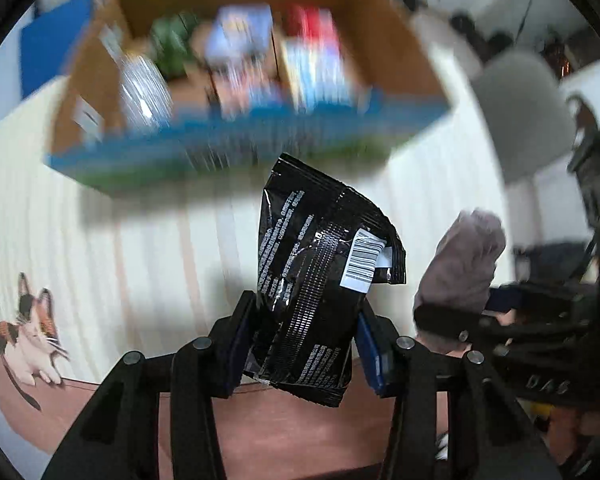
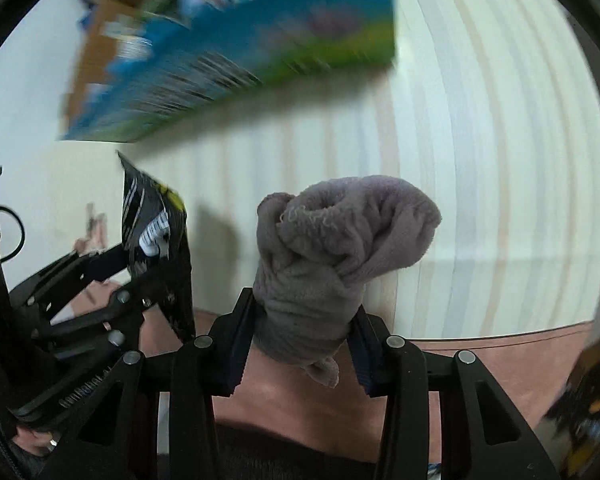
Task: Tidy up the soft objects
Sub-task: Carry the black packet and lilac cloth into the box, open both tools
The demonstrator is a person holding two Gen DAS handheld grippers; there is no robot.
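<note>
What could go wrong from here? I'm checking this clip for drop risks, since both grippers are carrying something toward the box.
1. The left gripper pinches the black packet only at its lower end; the glossy film might slip out.
2. The right gripper grips the bunched grey cloth at its base, so its loose top may snag the cardboard box wall.
3. The box already looks crowded, and the grippers are close together, so they may collide.

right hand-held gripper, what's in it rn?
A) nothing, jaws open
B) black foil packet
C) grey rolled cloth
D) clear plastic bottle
C: the right hand-held gripper is clamped on the grey rolled cloth, while the black foil packet sits in the left hand-held gripper.
</note>
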